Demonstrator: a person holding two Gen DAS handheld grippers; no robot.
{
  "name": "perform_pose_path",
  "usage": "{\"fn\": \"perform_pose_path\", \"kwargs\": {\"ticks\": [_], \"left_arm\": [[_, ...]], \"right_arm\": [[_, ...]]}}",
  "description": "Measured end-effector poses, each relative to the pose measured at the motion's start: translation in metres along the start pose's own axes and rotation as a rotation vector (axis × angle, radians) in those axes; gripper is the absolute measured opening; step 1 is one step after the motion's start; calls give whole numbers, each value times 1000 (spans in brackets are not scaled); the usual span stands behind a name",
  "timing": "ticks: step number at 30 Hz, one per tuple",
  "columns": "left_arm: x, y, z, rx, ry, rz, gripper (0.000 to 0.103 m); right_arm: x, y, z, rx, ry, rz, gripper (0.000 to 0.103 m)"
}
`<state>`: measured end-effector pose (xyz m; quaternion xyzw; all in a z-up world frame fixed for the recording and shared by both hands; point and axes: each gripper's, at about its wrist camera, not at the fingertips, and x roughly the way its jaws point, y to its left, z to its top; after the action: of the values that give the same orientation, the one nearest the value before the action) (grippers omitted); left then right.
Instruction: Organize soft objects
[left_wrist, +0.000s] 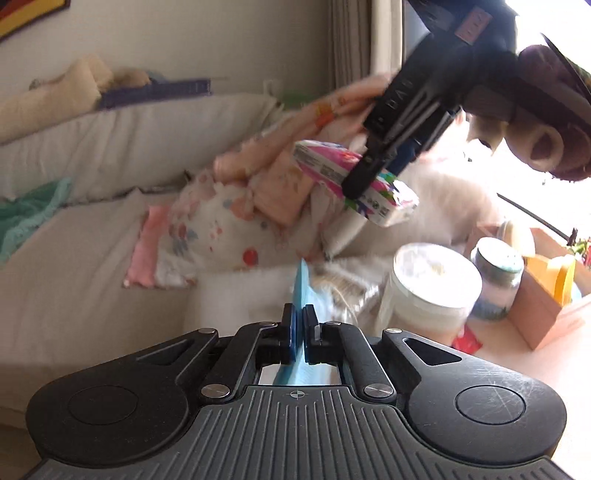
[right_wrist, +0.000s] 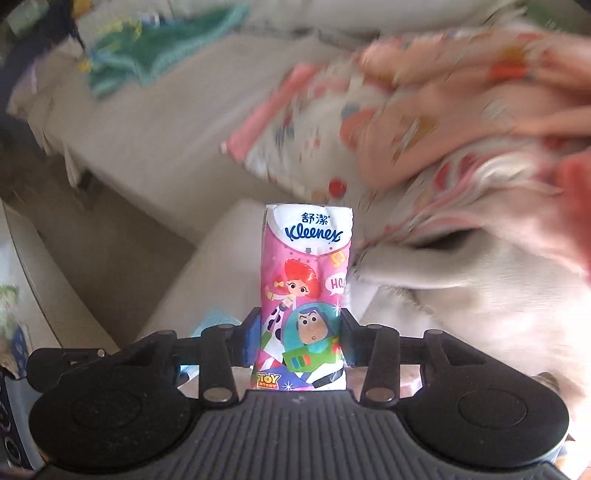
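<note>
Slippage is the principal hazard at this moment. The right tool (right_wrist: 301, 338) holds a pink tissue pack (right_wrist: 304, 295) by its lower end, jaws closed part-way on its sides, so most of the pack stands clear beyond the pads; in the left wrist view the same pack (left_wrist: 356, 181) hangs tilted in mid-air in front of the heap of patterned cloths (left_wrist: 236, 221) on the pale sofa (left_wrist: 92, 229). In judgement, the wrapper is glossy film over a compressible fill, so a quick swing could let the pack pivot or slide out of the pads and drop among the cloths. The left tool (left_wrist: 299, 332) is shut tight on a thin light-blue sheet (left_wrist: 301, 291), apparently cloth or tissue, gripped at one edge; a thin edge-hold of this kind may pull free or tear if the sheet snags. The two tools work close together, so a collision is possible. Two jars, one white-lidded (left_wrist: 432, 284) and one smaller (left_wrist: 498, 277), stand just beside the left tool's path and could be knocked. Legible markings on the pack read "Kleenex", with Chinese characters above it, "TOY STORY" at the base, and a partial "HO" in a speech bubble. Cartoon figures are printed on the front. Small print on the pack's side is not readable.
</note>
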<state>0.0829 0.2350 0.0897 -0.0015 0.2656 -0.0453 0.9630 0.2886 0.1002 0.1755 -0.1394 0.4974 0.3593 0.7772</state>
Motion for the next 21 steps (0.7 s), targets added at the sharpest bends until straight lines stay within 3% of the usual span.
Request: {"fn": "perform_pose_path", "kwargs": {"ticks": [5,8,11,14,17,21], "left_arm": [[-45,-21,72,72,-166,53,4],[-59,-43,99,111,-202,44,5],[-60,-60,108,134,-173,10,6],[-52,-61,98,116,-109,-24,9],[-36,-41,73,49,-22,-52,10],[-14,5,33,-49,85,-54,10]], "right_arm": [[-90,-9,-14,16,-179,5,41],[-134,-21,-34,42,-253,4,41],[-163,-38,-60,62,-297,-20,41],[-170,-52,-89,66,-294,-27,41],[-157,-60,-99,89,-269,-45,41],[-115,-51,-80,68,-219,-59,41]]}}
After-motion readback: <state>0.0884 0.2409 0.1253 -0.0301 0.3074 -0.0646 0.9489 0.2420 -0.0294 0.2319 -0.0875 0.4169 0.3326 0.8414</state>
